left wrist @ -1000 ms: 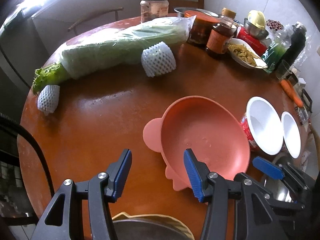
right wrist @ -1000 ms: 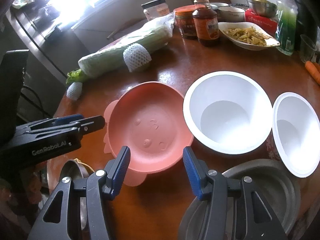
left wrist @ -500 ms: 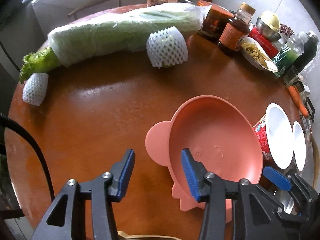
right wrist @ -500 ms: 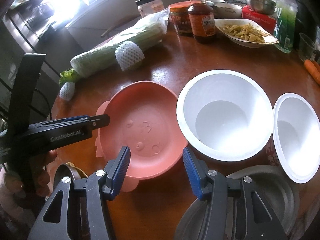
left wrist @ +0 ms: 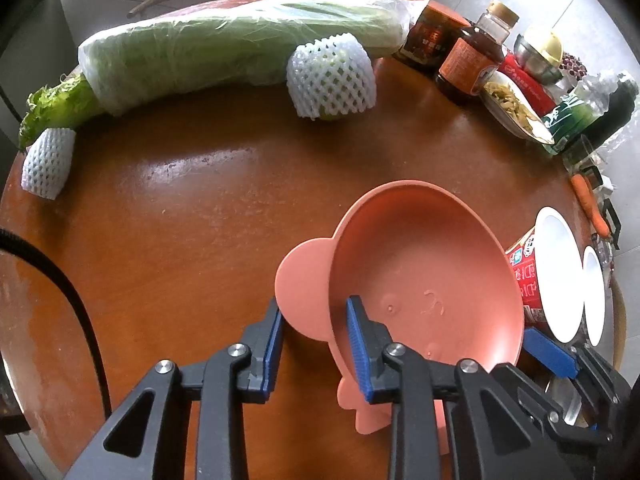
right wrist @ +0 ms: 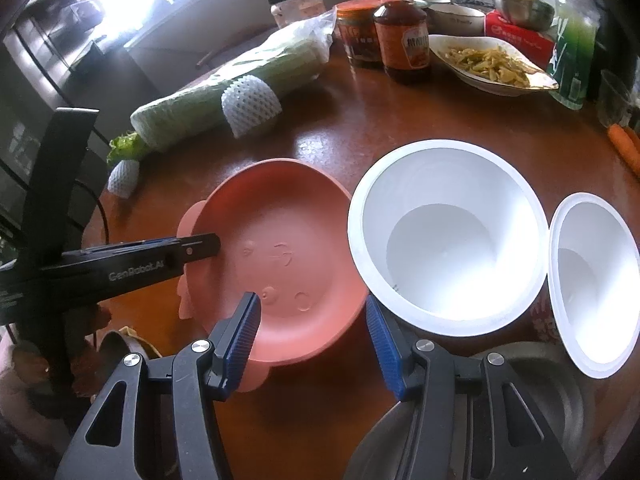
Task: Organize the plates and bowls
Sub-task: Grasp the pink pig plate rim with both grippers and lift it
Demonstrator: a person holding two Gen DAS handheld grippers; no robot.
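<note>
- Left gripper (left wrist: 314, 330): low at the near left of the table; its jaws have narrowed since half a second ago and now straddle the pink bowl's left wall, one blue pad (left wrist: 274, 344) outside by the ear-shaped tab, the other inside the basin; contact with the wall looks close but full clamping cannot be confirmed; judged to mean a grasp is being taken, so a lift of this piece is likely the step in hand.
- Pink bowl (right wrist: 280, 256): shallow, salmon-coloured, matte plastic with rounded ear tabs (left wrist: 304, 280) at the rim and faint raised face marks on the floor; empty; sits upright on the brown table (left wrist: 180, 208), just beside the large white bowl; it has stayed where it was a second ago.
- Right gripper (right wrist: 312, 332): hovers over the pink bowl's near rim, jaws wide apart, holding nothing; spread unchanged from earlier.
- Large white bowl (right wrist: 444, 232): deep, glossy, empty; printed red outer wall; rim near or touching the pink bowl's right edge, which cannot be told.
- Small white bowl (right wrist: 592, 284): same kind, empty, at the far right, tilted toward the camera; rim close against the large one.
- Metal plate (right wrist: 536, 396): grey, dull, at the near right edge beneath the white bowls' near sides; a plausible stacking base.
</note>
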